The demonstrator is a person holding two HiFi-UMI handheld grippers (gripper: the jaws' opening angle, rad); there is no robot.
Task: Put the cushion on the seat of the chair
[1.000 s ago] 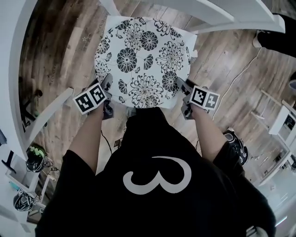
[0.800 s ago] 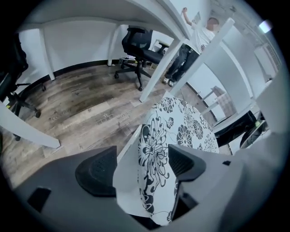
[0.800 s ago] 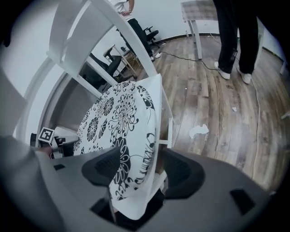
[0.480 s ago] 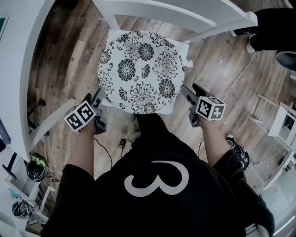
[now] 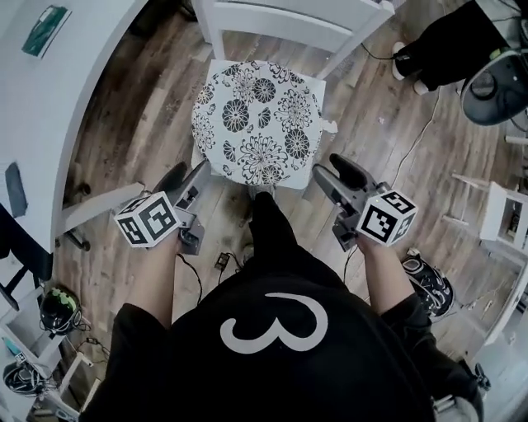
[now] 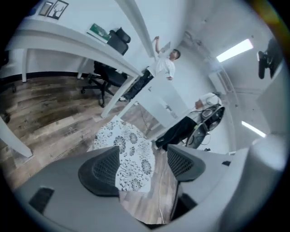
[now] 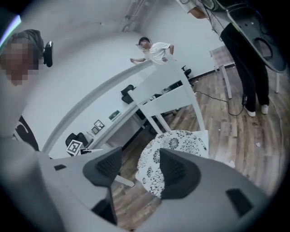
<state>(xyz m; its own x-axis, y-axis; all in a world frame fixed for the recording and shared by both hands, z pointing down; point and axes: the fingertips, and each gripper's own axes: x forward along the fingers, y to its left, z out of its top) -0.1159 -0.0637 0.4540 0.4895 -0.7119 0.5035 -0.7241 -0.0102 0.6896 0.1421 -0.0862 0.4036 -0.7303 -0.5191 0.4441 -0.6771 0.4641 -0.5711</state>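
Observation:
The round black-and-white flowered cushion (image 5: 260,122) lies flat on the seat of the white chair (image 5: 289,21), untouched by either gripper. My left gripper (image 5: 188,177) hangs open off the cushion's near left edge, well above it. My right gripper (image 5: 332,171) hangs off the near right edge, its jaws closing a little with nothing between them. In the left gripper view the cushion (image 6: 131,149) shows far below the spread pads of the left gripper (image 6: 142,165). The right gripper view has the cushion (image 7: 174,142) below and beyond the right gripper (image 7: 138,167).
A white desk (image 5: 74,99) runs along the left. A person's black-trousered legs (image 5: 450,45) and an office chair base (image 5: 495,86) are at the top right. A cable (image 5: 412,140) trails over the wooden floor. Helmets (image 5: 58,309) lie at the lower left.
Both grippers have let go of the cushion's front edges, opened, and drawn up and back from it. The cushion stays on the seat and looks smaller and farther below.

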